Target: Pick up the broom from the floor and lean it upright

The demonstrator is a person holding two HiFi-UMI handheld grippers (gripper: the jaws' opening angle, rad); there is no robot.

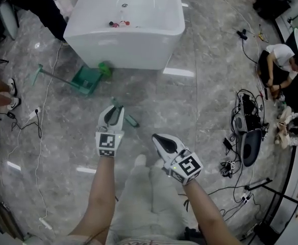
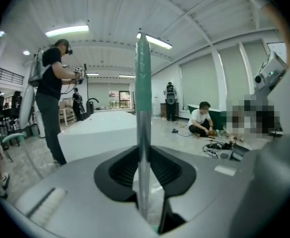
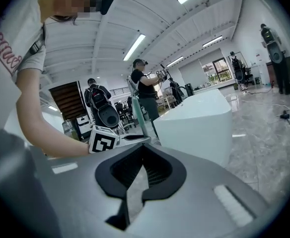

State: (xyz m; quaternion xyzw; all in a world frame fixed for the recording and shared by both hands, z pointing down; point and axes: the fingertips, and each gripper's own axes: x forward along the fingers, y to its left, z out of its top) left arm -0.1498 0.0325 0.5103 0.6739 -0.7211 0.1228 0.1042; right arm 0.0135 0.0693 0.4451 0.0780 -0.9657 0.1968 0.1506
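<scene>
The broom (image 2: 143,98) is a silver pole with a green upper part, and it stands nearly upright between the pads of my left gripper (image 2: 144,168), which is shut on it. In the head view the left gripper (image 1: 113,112) holds the pole (image 1: 129,118) above the floor, ahead of the person's legs. The pole's green part (image 3: 139,117) also shows in the right gripper view, behind the left gripper (image 3: 116,141). My right gripper (image 1: 165,142) hovers just right of it, shut with nothing between its pads (image 3: 155,175). The broom's head is hidden.
A large white tub (image 1: 139,34) stands ahead. A green long-handled dustpan (image 1: 87,79) lies on the floor to its left. Cables and equipment (image 1: 246,137) crowd the right side, where a person (image 1: 284,60) sits. Another person (image 1: 36,4) stands at the tub's far left.
</scene>
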